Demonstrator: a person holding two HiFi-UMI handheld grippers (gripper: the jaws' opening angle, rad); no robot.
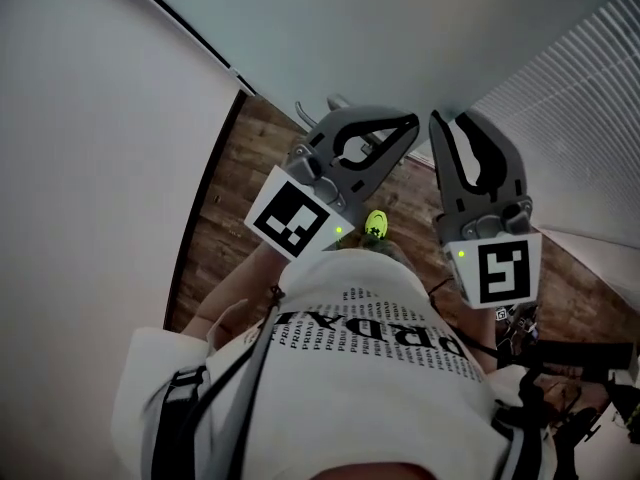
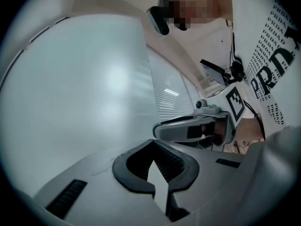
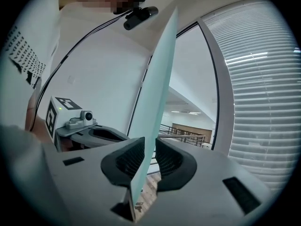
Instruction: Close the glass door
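Glass door [image 3: 160, 79]: pale pane standing off its frame, seen nearly edge-on from the right gripper view. A hall with railings shows in the open gap between the pane and the dark frame post [image 3: 221, 98]. Door is not shut. In the left gripper view its broad face fills the field.

Surroundings: slatted blinds [image 3: 263, 79] right of the post, white wall [image 1: 90, 118] to the left, wood floor [image 1: 240, 198] below.

Right gripper [image 3: 149, 147]: jaws straddle the pane's free edge. Both pad tips sit against the glass, one on each face, so I read it as pinched on the door. Lower down the pads curve away and daylight shows beside the glass.

Left gripper [image 2: 154, 149]: finger tips meet, nothing between them. It is held just beside the right gripper, pointing at the door's face. Whether it touches the glass cannot be told.

Step in hand (judgement): door gripped at its edge, swing to the frame under way or about to run.

Next move calls for:
- carry the pinched edge along the door's arc toward the frame post
- keep the grip square so the thin edge does not slip out from between the tips
- slow down near the frame, since glass should not meet it hard
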